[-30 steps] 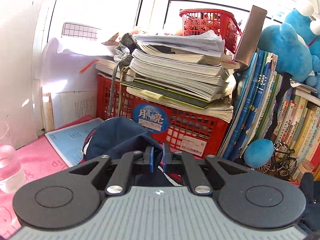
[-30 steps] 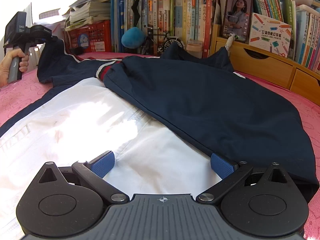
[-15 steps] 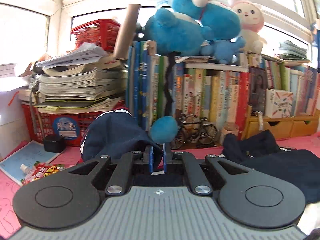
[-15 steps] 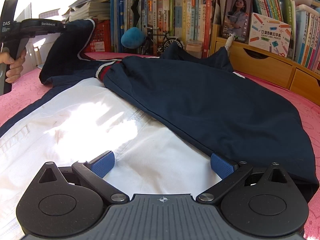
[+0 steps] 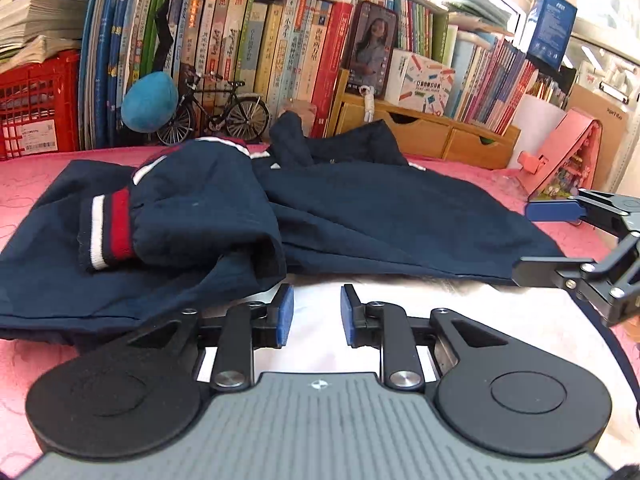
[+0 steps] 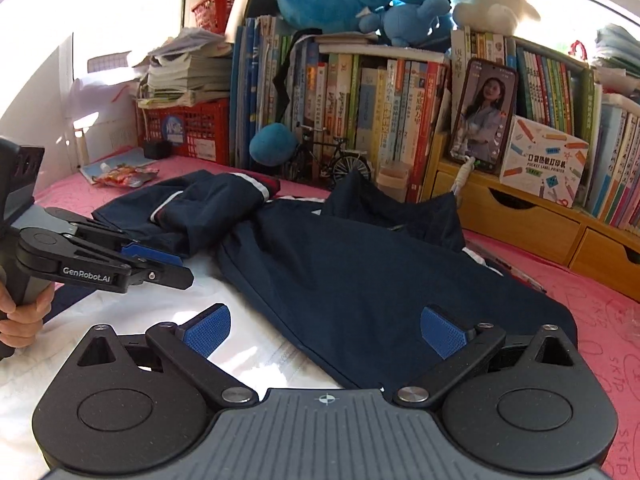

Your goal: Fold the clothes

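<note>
A navy jacket (image 5: 380, 216) with a white lining (image 5: 420, 304) lies spread on the pink bedspread (image 5: 36, 176). Its sleeve with a red-and-white cuff (image 5: 110, 232) lies folded across the jacket's left part. My left gripper (image 5: 316, 314) is open and empty just in front of the sleeve, over the white lining. My right gripper (image 6: 326, 330) is open and empty, low over the jacket's (image 6: 380, 280) hem, and shows at the right edge of the left wrist view (image 5: 560, 236). The left gripper (image 6: 160, 264) shows at the left of the right wrist view.
A bookshelf (image 6: 380, 112) lines the back with a model bicycle (image 5: 216, 112), a blue plush ball (image 5: 150, 102), a phone (image 6: 482, 116) and wooden drawers (image 6: 520, 220). A red crate (image 6: 188, 128) with stacked papers stands at the back left. A pink stand (image 5: 568, 152) sits at the right.
My left gripper swung right and down with the sleeve, laid it across the jacket and opened. My right gripper rose slightly and stayed open.
</note>
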Available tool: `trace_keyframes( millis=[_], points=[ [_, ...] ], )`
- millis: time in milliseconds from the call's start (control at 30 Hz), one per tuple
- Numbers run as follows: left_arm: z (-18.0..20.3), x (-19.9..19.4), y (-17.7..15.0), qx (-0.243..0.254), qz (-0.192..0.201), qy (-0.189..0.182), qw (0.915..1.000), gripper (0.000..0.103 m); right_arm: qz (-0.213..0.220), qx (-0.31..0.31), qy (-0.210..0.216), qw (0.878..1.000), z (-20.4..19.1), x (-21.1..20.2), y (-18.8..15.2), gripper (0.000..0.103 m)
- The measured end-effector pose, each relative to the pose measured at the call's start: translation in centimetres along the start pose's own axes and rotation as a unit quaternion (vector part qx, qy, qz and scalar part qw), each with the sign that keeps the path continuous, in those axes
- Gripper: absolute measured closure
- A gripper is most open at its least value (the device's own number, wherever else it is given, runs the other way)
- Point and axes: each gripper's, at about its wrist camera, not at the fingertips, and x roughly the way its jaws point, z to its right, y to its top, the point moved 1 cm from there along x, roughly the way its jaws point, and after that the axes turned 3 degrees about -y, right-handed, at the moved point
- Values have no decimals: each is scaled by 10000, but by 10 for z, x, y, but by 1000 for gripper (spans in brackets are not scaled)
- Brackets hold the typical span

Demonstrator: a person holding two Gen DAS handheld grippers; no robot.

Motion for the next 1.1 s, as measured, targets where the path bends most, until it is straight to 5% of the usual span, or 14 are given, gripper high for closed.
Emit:
trace_keyframes(
  millis=[67,233,433,500,533,667,833,967,1100],
  points=[
    [-13,-21,0,51,296,378,9988,41,118,-436,-4,9990,-21,19,24,3],
    [-63,-44,-4,-249,613,1728,9827,37,218,-1524,236,9878,-105,80,60,11],
    [-113,-39,-27,-1356,244,1807,9738,37,-181,-1804,206,9832,-160,147,65,15],
    [-117,-42,-30,-1483,321,1760,9726,37,-333,-1787,131,9833,-167,165,63,25],
    [-116,-42,-30,-1486,318,1753,9727,37,-370,-1710,128,9845,-166,168,62,41],
    [-112,-40,-27,-1387,254,1801,9735,37,-179,-934,141,9954,-144,151,64,79],
    [-110,-39,-25,-1312,283,1852,9735,37,541,521,-270,9968,-70,86,70,88],
    [-101,-44,-25,-1117,434,1706,9780,36,335,1558,-629,9852,2,56,35,88],
    [-79,-40,-22,-940,329,1375,9855,35,115,2576,-977,9612,73,26,-1,88]
  ],
)
